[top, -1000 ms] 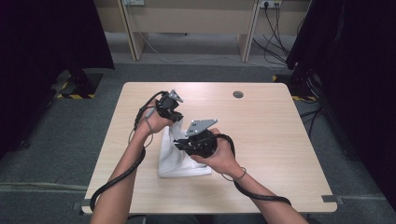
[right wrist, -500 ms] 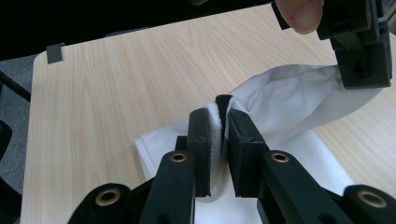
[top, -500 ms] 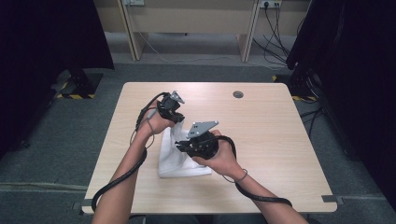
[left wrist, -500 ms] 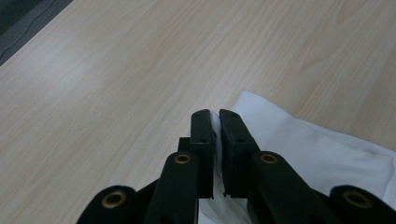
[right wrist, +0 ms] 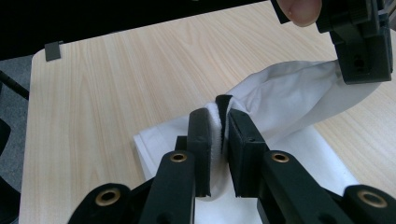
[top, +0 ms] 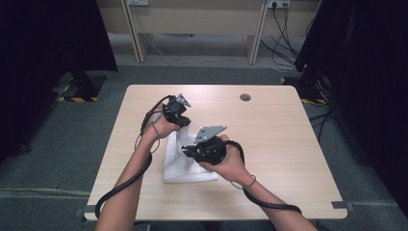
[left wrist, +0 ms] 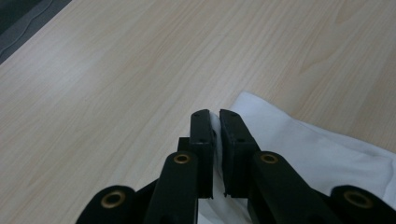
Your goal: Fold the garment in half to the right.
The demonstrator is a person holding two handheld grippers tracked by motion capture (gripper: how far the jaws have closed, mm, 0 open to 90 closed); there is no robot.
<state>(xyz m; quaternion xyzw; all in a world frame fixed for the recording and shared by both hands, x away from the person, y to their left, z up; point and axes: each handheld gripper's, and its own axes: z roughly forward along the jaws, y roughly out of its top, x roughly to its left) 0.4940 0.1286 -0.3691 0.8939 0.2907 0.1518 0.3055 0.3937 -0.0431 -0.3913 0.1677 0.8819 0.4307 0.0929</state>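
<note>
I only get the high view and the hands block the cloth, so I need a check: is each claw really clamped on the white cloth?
Observer: Yes. In the left gripper view, the left claw pinches a thin edge of the cloth.
Operator: And the right one?
Observer: The right claw is shut on a bunched fold.
Operator: Is the cloth lifted between them?
Observer: In the right gripper view it arches up off the table towards the left claw.
</note>
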